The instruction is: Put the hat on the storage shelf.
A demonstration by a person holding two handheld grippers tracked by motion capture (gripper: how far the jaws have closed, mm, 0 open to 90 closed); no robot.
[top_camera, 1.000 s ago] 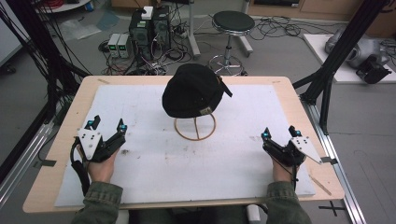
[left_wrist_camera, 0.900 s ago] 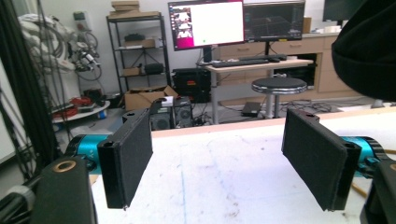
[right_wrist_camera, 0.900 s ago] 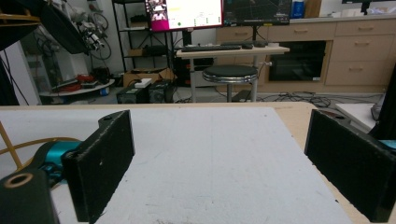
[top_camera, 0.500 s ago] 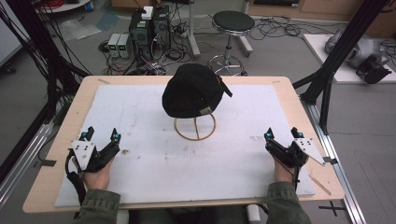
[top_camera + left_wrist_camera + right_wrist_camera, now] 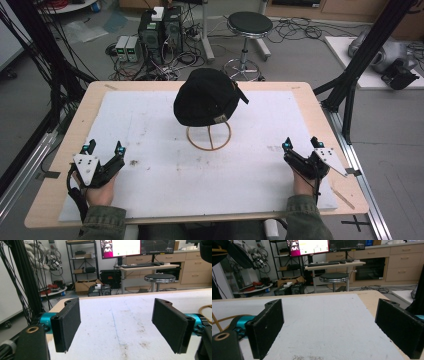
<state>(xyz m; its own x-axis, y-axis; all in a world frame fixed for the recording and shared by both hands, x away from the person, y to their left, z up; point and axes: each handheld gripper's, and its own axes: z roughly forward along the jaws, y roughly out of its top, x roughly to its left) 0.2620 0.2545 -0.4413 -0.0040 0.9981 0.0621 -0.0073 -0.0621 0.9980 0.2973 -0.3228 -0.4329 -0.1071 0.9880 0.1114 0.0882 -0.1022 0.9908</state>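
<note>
Cap (image 5: 207, 97), black, sits on a wooden ring stand (image 5: 209, 137) at the middle of the counter (image 5: 310, 100), toward its far half, over the white mat (image 5: 150, 120). From my high view its crown faces me and its brim or strap end pokes out to the right and away, so I judge its long axis runs roughly left to right with a slight slant toward the far right corner.

From there I look back to my two tools. My left gripper (image 5: 104, 148) rests near the front left of the mat, my right gripper (image 5: 299, 144) near the front right; both lie well apart from the cap, which is ahead of and between them. I judge neither hand clearly nearer, though the right one seems a shade closer to the protruding end.

Both sets of jaws stand wide apart with nothing between them: in the left gripper view I see only stained mat between the pads (image 5: 67, 325), with a sliver of the ring at the right edge; in the right gripper view bare mat again, the ring at the left edge.

So the reach I expect is forward and inward for either hand.
</note>
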